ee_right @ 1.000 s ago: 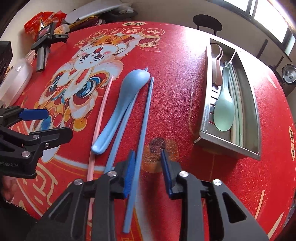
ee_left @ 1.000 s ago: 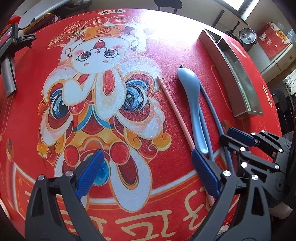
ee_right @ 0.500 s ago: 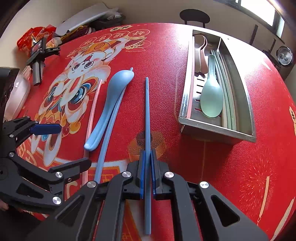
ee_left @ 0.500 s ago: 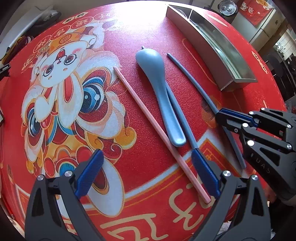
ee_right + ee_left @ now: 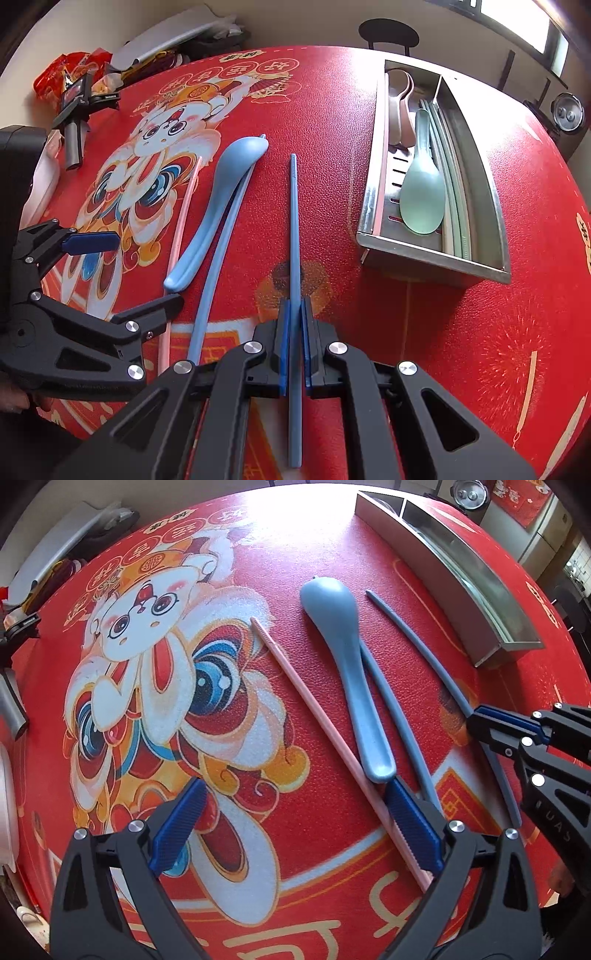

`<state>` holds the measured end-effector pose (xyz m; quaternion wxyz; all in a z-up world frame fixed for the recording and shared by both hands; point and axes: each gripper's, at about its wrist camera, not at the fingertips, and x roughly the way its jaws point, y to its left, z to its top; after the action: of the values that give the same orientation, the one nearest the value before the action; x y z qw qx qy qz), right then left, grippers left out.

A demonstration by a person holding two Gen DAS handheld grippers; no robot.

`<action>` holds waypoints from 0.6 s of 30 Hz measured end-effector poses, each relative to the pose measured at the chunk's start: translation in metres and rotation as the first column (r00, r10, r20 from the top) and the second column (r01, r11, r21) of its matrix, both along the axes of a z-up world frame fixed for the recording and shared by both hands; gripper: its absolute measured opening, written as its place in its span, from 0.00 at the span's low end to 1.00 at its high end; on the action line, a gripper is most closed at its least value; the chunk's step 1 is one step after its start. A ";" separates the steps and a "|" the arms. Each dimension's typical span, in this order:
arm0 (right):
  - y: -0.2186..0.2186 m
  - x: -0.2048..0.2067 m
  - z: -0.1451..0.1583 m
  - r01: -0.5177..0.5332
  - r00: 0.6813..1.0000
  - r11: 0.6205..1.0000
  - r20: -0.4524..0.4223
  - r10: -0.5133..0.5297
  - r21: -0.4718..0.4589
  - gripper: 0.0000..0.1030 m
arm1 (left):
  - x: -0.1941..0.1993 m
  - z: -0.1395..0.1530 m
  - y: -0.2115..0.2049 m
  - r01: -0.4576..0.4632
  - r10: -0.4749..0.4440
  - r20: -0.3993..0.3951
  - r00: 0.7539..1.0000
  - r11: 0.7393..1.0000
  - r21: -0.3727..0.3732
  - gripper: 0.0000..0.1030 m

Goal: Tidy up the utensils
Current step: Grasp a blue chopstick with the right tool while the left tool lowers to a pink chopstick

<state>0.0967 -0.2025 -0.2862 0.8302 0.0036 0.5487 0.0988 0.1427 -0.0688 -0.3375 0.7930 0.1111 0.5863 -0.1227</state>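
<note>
On the red table (image 5: 424, 332), right tongs (image 5: 294, 332) clamping one blue chopstick (image 5: 293, 221) for lifting toward the steel tray (image 5: 436, 260), left tongs (image 5: 291, 827) spreading wide over the pink chopstick (image 5: 314, 716).

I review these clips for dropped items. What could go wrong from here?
The right gripper pinches the blue chopstick near one end, so it may swivel or slip when lifted. The left gripper, open, has one finger across the pink chopstick by the spoon; it could nudge both.

Shiny metal tray (image 5: 436, 258), seemingly matt plastic spoon (image 5: 343, 635)
</note>
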 end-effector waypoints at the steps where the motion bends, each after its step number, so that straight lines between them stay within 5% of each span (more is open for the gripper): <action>1: 0.000 0.000 0.000 0.000 1.000 1.000 0.000 0.000 0.000 0.06 | 0.001 0.000 0.004 -0.015 0.015 -0.001 1.000 1.000 0.000 0.93; 7: 0.000 0.000 0.000 -0.001 1.000 1.000 0.000 0.001 -0.001 0.06 | 0.008 -0.001 0.030 -0.098 0.098 -0.002 0.995 0.995 -0.007 0.91; 18: 0.000 0.000 0.000 -0.002 1.000 1.000 0.000 0.002 -0.006 0.06 | 0.006 0.005 0.048 -0.121 0.121 0.037 0.992 0.993 -0.014 0.70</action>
<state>0.0970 -0.2023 -0.2864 0.8300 0.0006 0.5491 0.0982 0.1490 -0.0213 -0.3320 0.8107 0.0732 0.5760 -0.0757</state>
